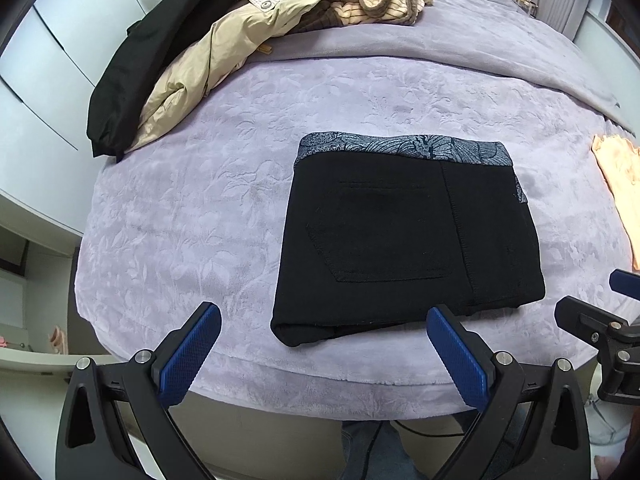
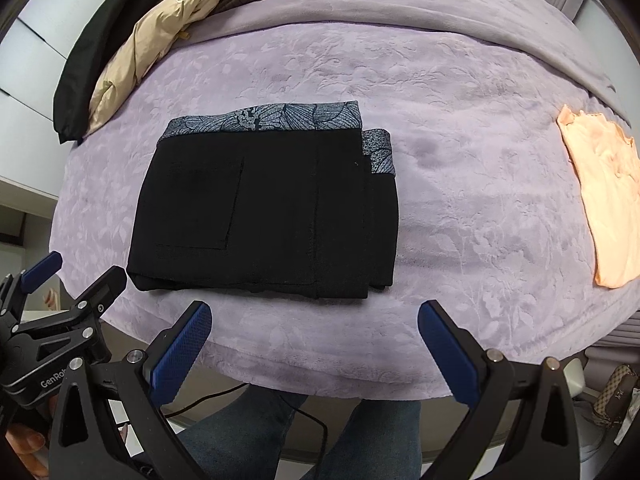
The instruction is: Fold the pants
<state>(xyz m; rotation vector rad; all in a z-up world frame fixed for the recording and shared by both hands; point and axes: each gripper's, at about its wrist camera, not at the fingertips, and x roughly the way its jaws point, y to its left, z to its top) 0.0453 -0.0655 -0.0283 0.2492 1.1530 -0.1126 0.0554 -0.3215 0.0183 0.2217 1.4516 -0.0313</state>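
Resting near the bed's (image 1: 168, 216) front edge, the pants (image 1: 400, 236) form a compact rectangle — folding looks done. Left gripper (image 1: 324, 344) and right gripper (image 2: 314, 340) hover spread and empty — apparently released.

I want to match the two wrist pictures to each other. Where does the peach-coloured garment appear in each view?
Left wrist: the peach garment lies at the far right edge, partly cut off.
Right wrist: the peach garment lies on the right side, almost fully visible.
Shared landmark: the folded black pants lie to its left on the purple blanket.
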